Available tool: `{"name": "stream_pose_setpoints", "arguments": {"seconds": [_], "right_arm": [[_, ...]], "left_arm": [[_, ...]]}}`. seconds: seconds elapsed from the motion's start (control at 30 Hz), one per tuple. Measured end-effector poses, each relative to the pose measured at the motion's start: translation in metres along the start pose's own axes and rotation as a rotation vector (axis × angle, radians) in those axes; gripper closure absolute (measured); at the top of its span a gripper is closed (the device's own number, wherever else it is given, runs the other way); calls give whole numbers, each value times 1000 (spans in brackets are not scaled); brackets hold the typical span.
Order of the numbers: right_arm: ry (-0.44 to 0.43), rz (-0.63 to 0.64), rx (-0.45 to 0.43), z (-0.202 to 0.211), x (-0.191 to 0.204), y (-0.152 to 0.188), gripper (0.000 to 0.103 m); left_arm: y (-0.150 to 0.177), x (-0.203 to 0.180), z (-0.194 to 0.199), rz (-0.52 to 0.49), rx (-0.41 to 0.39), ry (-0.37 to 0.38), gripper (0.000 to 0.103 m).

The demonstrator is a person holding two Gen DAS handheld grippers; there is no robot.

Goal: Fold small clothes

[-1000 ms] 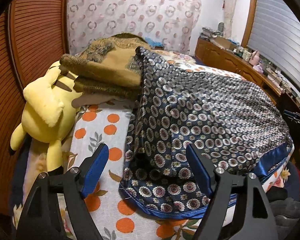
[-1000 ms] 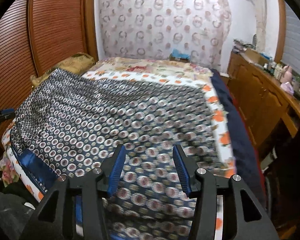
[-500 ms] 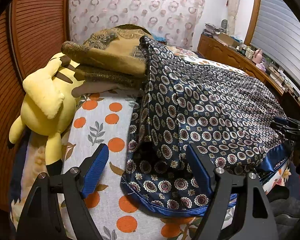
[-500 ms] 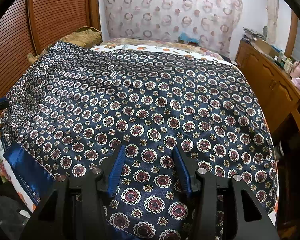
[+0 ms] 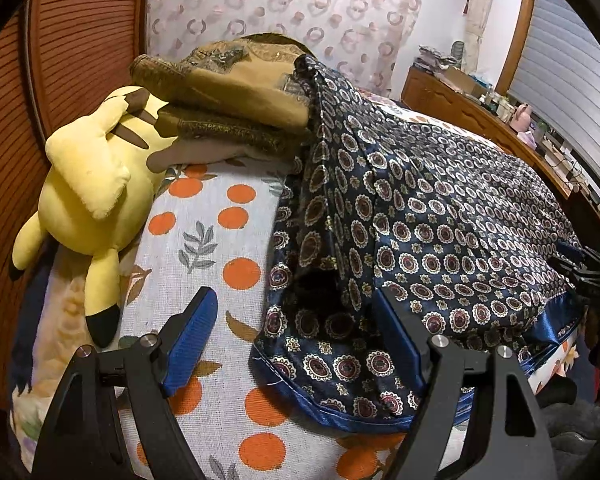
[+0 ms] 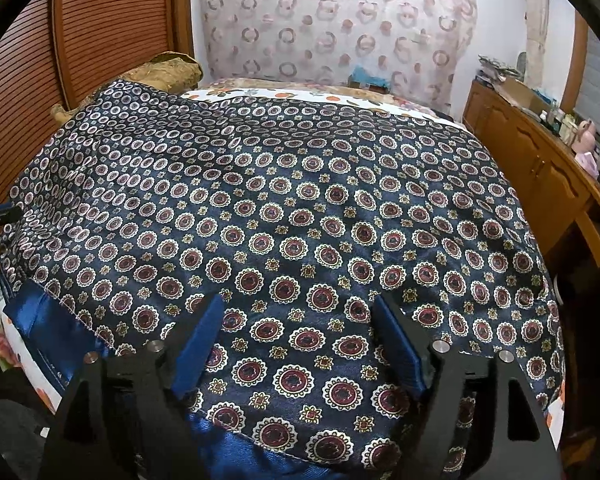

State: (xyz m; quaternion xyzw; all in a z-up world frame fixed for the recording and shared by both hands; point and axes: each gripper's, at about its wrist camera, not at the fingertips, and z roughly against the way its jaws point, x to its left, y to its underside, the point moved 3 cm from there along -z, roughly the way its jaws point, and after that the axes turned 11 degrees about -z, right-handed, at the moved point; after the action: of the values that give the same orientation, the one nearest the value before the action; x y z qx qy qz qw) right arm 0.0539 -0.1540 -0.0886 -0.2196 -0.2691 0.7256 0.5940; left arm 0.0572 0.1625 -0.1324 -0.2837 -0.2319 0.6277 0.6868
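A navy satin cloth (image 5: 440, 208) with round medallions and a shiny blue border lies spread over the bed, and it fills most of the right wrist view (image 6: 300, 184). My left gripper (image 5: 294, 300) hangs open above its near left corner, one finger over the cloth and the other over the bedsheet. My right gripper (image 6: 298, 304) hovers low over the near hem with its jaws opening. Fabric lies flat beneath the gap and the pads do not press on it. The cloth's far left edge drapes against the folded blanket.
A yellow plush toy (image 5: 88, 184) lies on the bed's left side, with a folded tan blanket (image 5: 228, 96) stacked behind it. The bedsheet (image 5: 220, 240) has orange dots. Slatted wooden doors (image 6: 100, 40) stand left, and a wooden cabinet (image 6: 540, 152) runs along the right.
The cloth has settled flat on the bed. My right gripper came down closer to it and its jaws spread wider. The left gripper stayed nearly in place.
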Motion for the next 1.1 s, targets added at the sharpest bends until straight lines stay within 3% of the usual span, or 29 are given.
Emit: {"name": "stream_pose_setpoints", "arguments": {"seconds": [0.17,0.2,0.23,0.27,0.43,0.5,0.57,1.1], "right_arm": [[-4,-3,-9,2,0,4,17],[-4,-6,-10,1,0,4,16],[-3,-7,-10,1,0,4,16],[-3,-7,-9,1,0,4,16],[-6,-7,-11,2,-3,5,15],[-14,0,-13,3,-4,6,15],[-21,7,-15,5,-5,7,15],[-56,-10,-44,28,-25,8,15]], "left_arm": [[-2,-1,0,18,-17,36,23],[-2,-1,0,20,-22,44,27],[-3,-2,0,19,-25,42,34],[-4,-2,-1,16,-20,34,52],[-6,-6,-3,-1,-9,36,71],[-6,-9,-4,-9,-10,56,88],[-7,-11,-2,-9,-21,74,96],[-79,-71,37,-78,-223,208,99]]}}
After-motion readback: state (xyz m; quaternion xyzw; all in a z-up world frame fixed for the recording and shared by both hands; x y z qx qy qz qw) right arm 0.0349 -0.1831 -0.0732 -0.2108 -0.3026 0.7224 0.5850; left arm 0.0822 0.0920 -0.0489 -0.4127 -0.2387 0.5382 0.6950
